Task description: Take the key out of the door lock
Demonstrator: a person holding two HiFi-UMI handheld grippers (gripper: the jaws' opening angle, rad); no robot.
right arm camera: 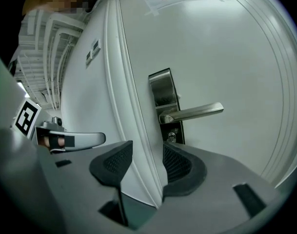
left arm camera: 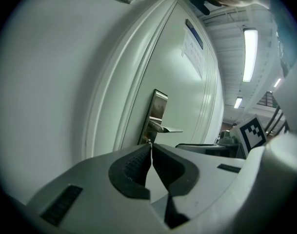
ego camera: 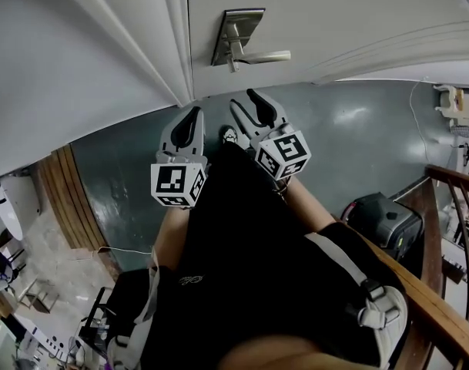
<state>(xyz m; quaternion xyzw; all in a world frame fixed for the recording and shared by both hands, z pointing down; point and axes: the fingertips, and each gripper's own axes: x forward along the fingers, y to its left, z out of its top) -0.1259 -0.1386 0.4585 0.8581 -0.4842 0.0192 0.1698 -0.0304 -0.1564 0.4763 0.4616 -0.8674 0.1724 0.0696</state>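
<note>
A silver lock plate (ego camera: 236, 33) with a lever handle (ego camera: 266, 55) sits on the white door (ego camera: 334, 14). In the right gripper view a small key (right arm camera: 172, 138) sticks out of the cylinder under the lever handle (right arm camera: 194, 113). My right gripper (right arm camera: 147, 149) is open and empty, its jaws just below and short of the key. In the head view the right gripper (ego camera: 243, 99) is held below the plate. My left gripper (ego camera: 193, 116) hangs beside it to the left. The left gripper (left arm camera: 151, 147) is shut on nothing, pointing toward the lock plate (left arm camera: 157, 116).
The door frame (ego camera: 176, 45) runs just left of the lock. A dark green floor (ego camera: 357, 137) lies below. A black box (ego camera: 384, 220) and a wooden railing (ego camera: 442, 199) stand at the right, wooden slats (ego camera: 68, 199) at the left. The person's black clothing fills the lower middle.
</note>
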